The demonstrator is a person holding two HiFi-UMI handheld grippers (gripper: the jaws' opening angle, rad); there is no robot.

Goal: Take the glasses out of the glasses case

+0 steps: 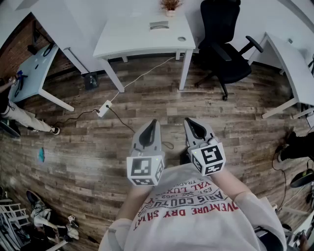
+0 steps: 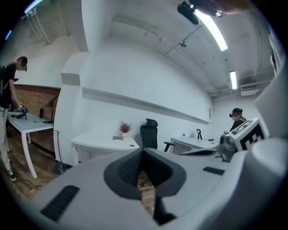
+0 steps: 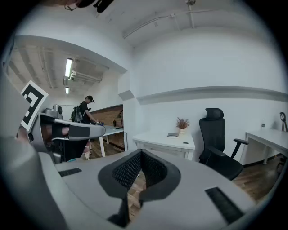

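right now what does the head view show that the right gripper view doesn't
Only the head view: the power strip and the person's printed t-shirt. Only the right gripper view: the ceiling lights. Both: the white desk, its potted plant, the black office chair and the right gripper, jaws shut.

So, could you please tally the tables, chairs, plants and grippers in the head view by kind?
Tables: 3 (left table, centre table, right table)
Office chair: 1
Potted plant: 1
Grippers: 2 (left gripper, right gripper)
Total: 7
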